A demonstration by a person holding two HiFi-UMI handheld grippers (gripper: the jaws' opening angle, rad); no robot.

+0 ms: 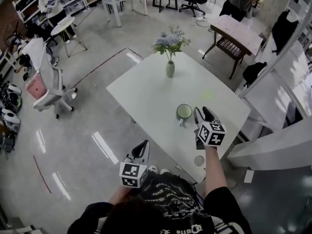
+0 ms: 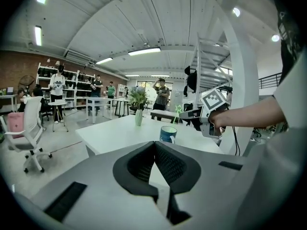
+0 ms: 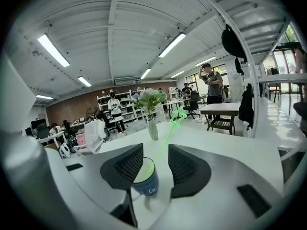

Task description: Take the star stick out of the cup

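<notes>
Cup stands on the white table in the head view, with the right gripper just beside it and the left gripper off the table's near edge. In the left gripper view, the jaws are together with nothing between them. In the right gripper view, the jaws stand wide apart and the green star stick leans up out of the cup between them, ungripped.

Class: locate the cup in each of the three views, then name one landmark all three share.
Head view: cup right of centre, on the table.
Left gripper view: cup at centre, just above the left fingers.
Right gripper view: cup low centre, seen between the parted right fingers.
Shared landmark: flower vase.
</notes>
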